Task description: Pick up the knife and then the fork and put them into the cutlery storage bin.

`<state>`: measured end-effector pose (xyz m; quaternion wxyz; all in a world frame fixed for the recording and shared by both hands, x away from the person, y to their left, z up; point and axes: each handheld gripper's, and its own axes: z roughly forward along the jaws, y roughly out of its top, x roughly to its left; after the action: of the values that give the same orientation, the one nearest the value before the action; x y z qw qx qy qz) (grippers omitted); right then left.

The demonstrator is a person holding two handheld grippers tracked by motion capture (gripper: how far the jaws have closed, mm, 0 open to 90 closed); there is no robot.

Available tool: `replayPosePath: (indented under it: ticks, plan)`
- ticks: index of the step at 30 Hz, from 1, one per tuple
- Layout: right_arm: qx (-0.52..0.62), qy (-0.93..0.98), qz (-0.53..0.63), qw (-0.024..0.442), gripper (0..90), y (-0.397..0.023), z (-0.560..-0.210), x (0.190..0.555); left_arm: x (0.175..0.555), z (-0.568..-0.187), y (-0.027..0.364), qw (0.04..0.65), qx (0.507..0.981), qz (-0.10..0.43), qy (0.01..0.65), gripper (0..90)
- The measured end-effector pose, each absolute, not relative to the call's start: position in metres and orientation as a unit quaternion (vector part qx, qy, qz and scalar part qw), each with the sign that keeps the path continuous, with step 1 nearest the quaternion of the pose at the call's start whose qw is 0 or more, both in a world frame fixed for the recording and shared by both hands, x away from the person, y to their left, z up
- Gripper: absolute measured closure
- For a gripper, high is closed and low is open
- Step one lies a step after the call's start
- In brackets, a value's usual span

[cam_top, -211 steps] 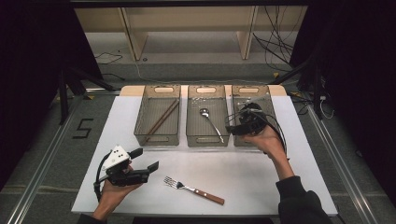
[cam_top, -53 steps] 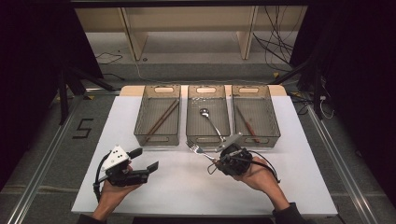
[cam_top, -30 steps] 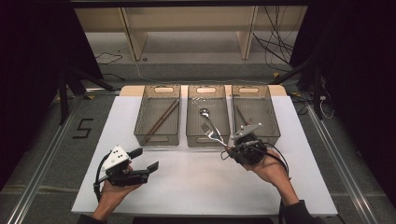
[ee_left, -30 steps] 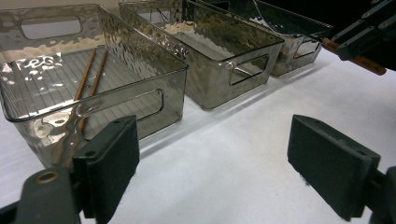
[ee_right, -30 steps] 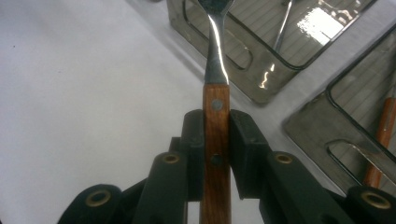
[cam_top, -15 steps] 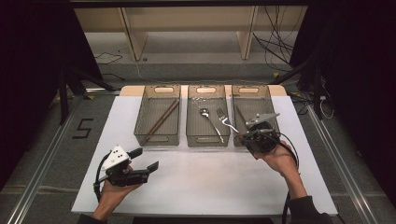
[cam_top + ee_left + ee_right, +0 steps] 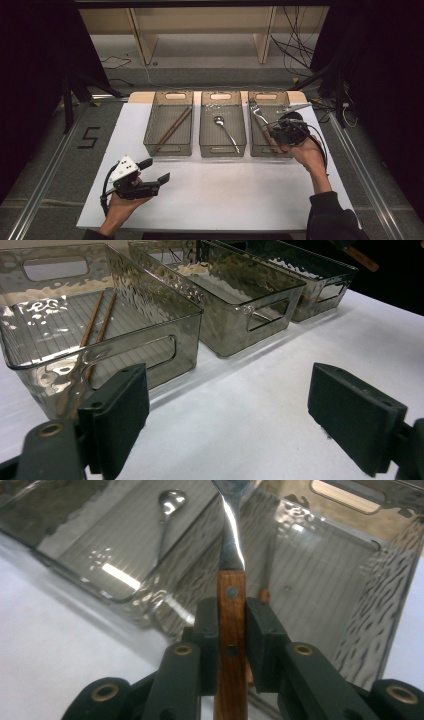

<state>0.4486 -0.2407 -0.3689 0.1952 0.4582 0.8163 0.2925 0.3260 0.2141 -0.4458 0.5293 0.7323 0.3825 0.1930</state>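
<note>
We see the right gripper (image 7: 272,131) clenched on a fork (image 7: 260,120), its two black jaws pressing the wooden handle from either side, as the right gripper view makes plain: there the fork (image 7: 231,585) stands up between the pads, the brown riveted handle pinched and the steel neck rising out of the top of the picture. In the high view the fork hangs above the right bin (image 7: 256,145), tines pointing toward the far end of that bin, the handle angled back toward the hand. We count three clear smoky bins in a row on the white table (image 7: 220,195): the left bin (image 7: 150,142) holds a pair of chopsticks (image 7: 172,129) lying on a slant, the middle bin (image 7: 205,145) holds a spoon (image 7: 226,131) (its bowl toward the far end), and in the right bin, under the fork, a second wood-handled utensil lies, though we cannot tell which kind. The left gripper (image 7: 156,171) rests low near the front left of the table, well apart from the bins, its jaws spread wide with nothing between them; in the left gripper view the two black pads (image 7: 120,415) frame bare white tabletop, with the left bin (image 7: 165,310) and its chopsticks (image 7: 97,322) just beyond.
</note>
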Motion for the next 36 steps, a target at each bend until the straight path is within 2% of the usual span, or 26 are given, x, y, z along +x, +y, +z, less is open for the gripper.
replayPosePath:
  ticks: [17, 36]
  plan:
    - [0.509, 0.796, 0.268, 0.188, 77.2, -0.247, -0.376, 0.498, 0.326, -0.446, 0.214, 0.529, 0.733, 0.193, 0.382, 16.5]
    - [0.542, 0.784, 0.244, 0.177, 77.1, -0.248, -0.395, 0.518, 0.326, -0.446, 0.214, 0.529, 0.733, 0.191, 0.382, 16.5]
